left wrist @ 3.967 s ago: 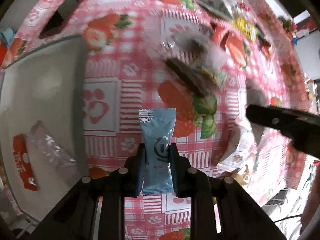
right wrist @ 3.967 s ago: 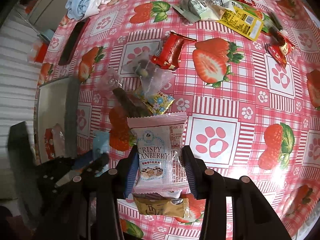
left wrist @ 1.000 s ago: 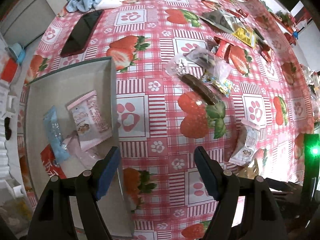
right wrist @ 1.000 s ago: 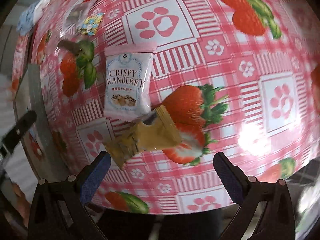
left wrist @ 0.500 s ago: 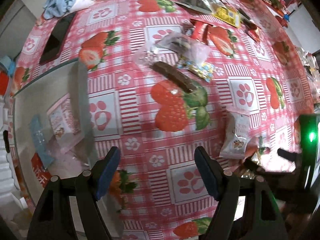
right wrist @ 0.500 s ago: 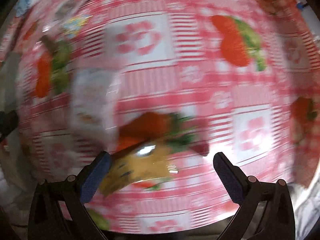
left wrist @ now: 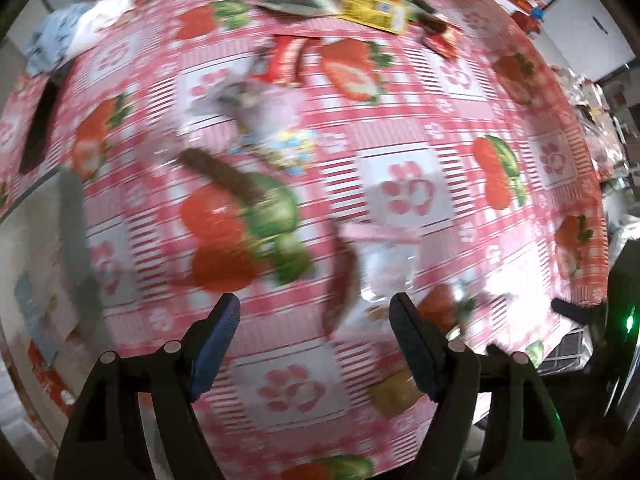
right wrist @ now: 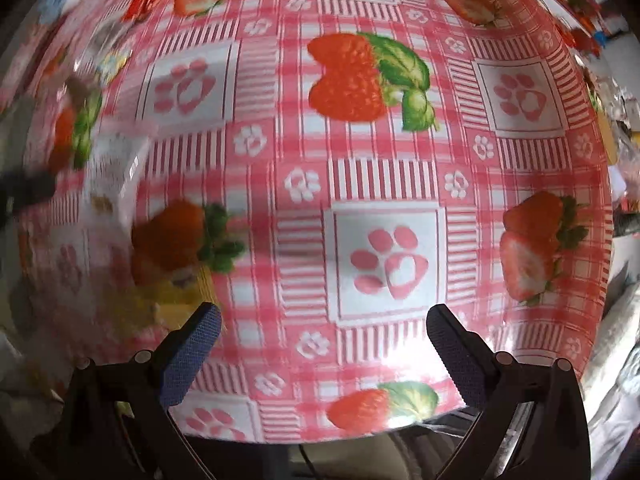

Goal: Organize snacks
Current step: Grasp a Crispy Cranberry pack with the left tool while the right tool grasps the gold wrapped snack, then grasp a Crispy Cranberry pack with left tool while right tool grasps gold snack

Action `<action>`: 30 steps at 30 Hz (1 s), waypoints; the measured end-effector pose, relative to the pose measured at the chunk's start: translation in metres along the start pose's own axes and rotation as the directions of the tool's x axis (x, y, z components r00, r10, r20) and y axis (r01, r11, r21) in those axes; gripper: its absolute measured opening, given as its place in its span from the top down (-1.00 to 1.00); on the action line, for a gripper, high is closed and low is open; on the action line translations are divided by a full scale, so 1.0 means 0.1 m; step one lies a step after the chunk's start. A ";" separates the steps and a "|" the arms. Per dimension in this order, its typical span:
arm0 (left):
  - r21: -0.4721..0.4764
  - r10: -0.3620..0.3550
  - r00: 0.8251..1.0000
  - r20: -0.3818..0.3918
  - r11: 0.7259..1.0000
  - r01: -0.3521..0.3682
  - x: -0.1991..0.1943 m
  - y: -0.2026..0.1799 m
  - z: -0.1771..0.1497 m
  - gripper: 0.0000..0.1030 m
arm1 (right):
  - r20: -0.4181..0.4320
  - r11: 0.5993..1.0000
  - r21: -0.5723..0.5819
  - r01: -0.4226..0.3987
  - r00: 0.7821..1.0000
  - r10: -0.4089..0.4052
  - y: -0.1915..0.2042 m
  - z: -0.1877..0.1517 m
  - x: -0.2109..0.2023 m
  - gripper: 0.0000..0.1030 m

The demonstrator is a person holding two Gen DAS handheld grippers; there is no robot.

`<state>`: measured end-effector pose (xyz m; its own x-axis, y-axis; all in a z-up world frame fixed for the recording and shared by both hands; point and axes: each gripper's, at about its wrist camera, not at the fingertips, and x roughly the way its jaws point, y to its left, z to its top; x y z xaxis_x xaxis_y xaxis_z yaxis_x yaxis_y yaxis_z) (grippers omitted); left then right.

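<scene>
My left gripper (left wrist: 316, 308) is open and empty above the strawberry tablecloth. Just ahead of it lies the pink cranberry snack packet (left wrist: 384, 256), blurred, with a yellow-brown packet (left wrist: 394, 394) near the right finger. A brown bar (left wrist: 224, 176) and clear wrapped sweets (left wrist: 264, 112) lie farther off. The grey tray (left wrist: 72, 216) with several packets is at the left. My right gripper (right wrist: 324, 320) is open and empty over bare cloth; the yellow packet (right wrist: 172, 300) lies by its left finger and the pink packet (right wrist: 112, 168) farther left.
Red, yellow and silver packets (left wrist: 360, 4) lie at the far side of the table. A dark phone (left wrist: 40, 128) and crumpled cloth (left wrist: 76, 36) are at the far left. The table's near edge (right wrist: 360, 432) runs just before the right gripper.
Both packets went into the tray earlier and both grippers opened. Since then the left gripper has swung right toward the pink packet. The right gripper has swung right, leaving both packets at its left.
</scene>
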<state>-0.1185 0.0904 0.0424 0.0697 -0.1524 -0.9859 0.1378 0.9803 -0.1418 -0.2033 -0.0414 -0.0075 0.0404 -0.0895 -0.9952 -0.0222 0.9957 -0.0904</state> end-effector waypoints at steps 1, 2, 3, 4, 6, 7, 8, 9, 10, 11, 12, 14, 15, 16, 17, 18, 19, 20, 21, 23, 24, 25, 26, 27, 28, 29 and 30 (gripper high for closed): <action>0.010 -0.007 1.000 -0.012 1.000 0.007 0.06 -0.07 0.02 -0.56 | -0.013 1.000 0.012 -0.014 1.000 0.014 -0.02 -0.05 0.01 -1.00; 0.015 -0.010 1.000 -0.023 1.000 0.011 0.11 -0.10 0.05 -0.56 | -0.019 0.999 0.023 -0.024 1.000 0.025 -0.07 -0.15 0.03 -1.00; 0.016 -0.011 0.999 -0.032 1.000 0.012 0.15 -0.13 0.08 -0.56 | -0.026 0.999 0.040 -0.036 0.999 0.037 -0.13 -0.19 0.05 -1.00; 0.014 -0.013 0.999 -0.041 1.000 0.013 0.20 -0.17 0.11 -0.56 | -0.031 0.997 0.060 -0.048 0.998 0.050 -0.15 -0.23 0.05 -1.00; 0.012 -0.013 0.998 -0.062 1.000 0.014 0.30 -0.24 0.13 -0.56 | -0.033 0.996 0.068 -0.056 0.998 0.058 -0.33 -0.35 0.10 -1.00; 0.013 -0.008 0.998 -0.068 1.000 0.009 0.35 -0.28 0.14 -0.56 | -0.033 0.996 0.069 -0.060 0.997 0.063 -0.36 -0.38 0.11 -1.00; 0.021 0.007 0.996 -0.084 1.000 -0.005 0.41 -0.33 0.15 -0.56 | -0.033 0.995 0.067 -0.068 0.997 0.070 -0.39 -0.41 0.12 -1.00; 0.026 0.018 0.996 -0.093 1.000 -0.016 0.47 -0.36 0.16 -0.56 | -0.032 0.996 0.060 -0.073 0.997 0.075 -0.54 -0.53 0.14 -1.00; 0.038 0.044 0.993 -0.108 0.998 -0.040 0.53 -0.40 0.16 -0.56 | -0.031 0.996 0.048 -0.075 0.997 0.076 -0.58 -0.55 0.16 -1.00; 0.056 0.064 0.993 -0.095 0.997 -0.059 0.55 -0.45 0.17 -0.56 | -0.029 0.997 0.033 -0.074 0.997 0.075 -0.59 -0.58 0.17 -1.00; 0.077 0.081 0.993 -0.091 0.994 -0.074 0.57 -0.49 0.18 -0.56 | -0.028 0.997 0.023 -0.077 0.997 0.077 -0.51 -0.60 0.17 -1.00; 0.121 0.123 0.988 -0.091 0.986 -0.111 0.59 -0.57 0.17 -0.43 | -0.023 0.997 -0.010 -0.082 0.996 0.082 -0.41 -0.39 0.11 -1.00; 0.128 0.129 0.988 -0.081 0.985 -0.118 0.59 -0.58 0.17 -0.35 | -0.019 0.996 -0.029 -0.085 0.996 0.084 -0.34 -0.35 0.11 -1.00; 0.128 0.124 0.990 -0.073 0.985 -0.114 0.57 -0.58 0.16 -0.14 | -0.012 0.995 -0.054 -0.088 0.996 0.087 -0.23 -0.38 0.07 -1.00; 0.127 0.124 0.990 -0.067 0.985 -0.115 0.55 -0.55 0.16 0.09 | -0.005 0.993 -0.081 -0.089 0.996 0.089 -0.14 -0.40 0.04 -1.00; 0.124 0.117 0.991 -0.069 0.986 -0.108 0.52 -0.50 0.15 0.11 | 0.004 0.988 -0.123 -0.089 0.996 0.090 -0.06 -0.41 0.02 -1.00; 0.106 0.102 0.992 -0.081 0.990 -0.093 0.51 -0.41 0.13 0.12 | 0.010 0.984 -0.154 -0.088 0.996 0.091 0.04 -0.37 0.02 -1.00; 0.091 0.099 0.992 -0.082 0.992 -0.092 0.49 -0.32 0.10 0.12 | 0.016 0.977 -0.193 -0.088 0.996 0.093 0.13 -0.38 0.01 -1.00; 0.076 0.099 0.992 -0.084 0.993 -0.093 0.48 -0.23 0.06 0.13 | 0.022 0.967 -0.240 -0.085 0.995 0.093 0.24 -0.37 0.01 -1.00; 0.044 0.108 0.990 -0.085 0.994 -0.105 0.45 -0.03 -0.04 0.12 | 0.040 0.933 -0.354 -0.068 0.995 0.088 0.50 -0.38 0.00 -1.00; 0.026 0.111 0.990 -0.087 0.994 -0.109 0.44 0.08 -0.10 0.12 | 0.049 0.908 -0.414 -0.057 0.995 0.085 0.62 -0.39 -0.01 -1.00; 0.015 0.114 0.990 -0.089 0.993 -0.113 0.43 0.15 -0.14 0.12 | 0.063 0.873 -0.487 -0.038 0.995 0.078 0.77 -0.41 -0.01 -1.00; 0.003 0.118 0.989 -0.091 0.993 -0.118 0.43 0.22 -0.19 0.12 | 0.085 0.829 -0.559 -0.006 0.994 0.064 0.92 -0.43 -0.01 -1.00; -0.005 0.121 0.989 -0.090 0.992 -0.122 0.42 0.27 -0.22 0.12 | 0.111 0.789 -0.614 0.027 0.992 0.052 1.06 -0.43 0.01 -1.00; -0.013 0.125 0.988 -0.090 0.992 -0.127 0.41 0.33 -0.25 0.12 | 0.127 0.763 -0.644 0.047 0.991 0.045 1.16 -0.42 0.04 -1.00; -0.020 0.125 0.988 -0.089 0.992 -0.128 0.41 0.35 -0.27 0.12 | 0.133 0.741 -0.669 0.058 0.990 0.043 1.24 -0.40 0.07 -1.00; -0.023 0.125 0.988 -0.088 0.992 -0.127 0.41 0.38 -0.28 0.12 | 0.129 0.727 -0.685 0.052 0.990 0.051 1.31 -0.36 0.10 -1.00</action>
<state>-0.1384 0.1247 -0.0061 -0.0012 -0.0170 -0.9999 0.1046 0.9944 -0.0170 -0.2419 0.0870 -0.0304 0.1676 -0.0348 -0.9852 -0.6980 0.7015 -0.1436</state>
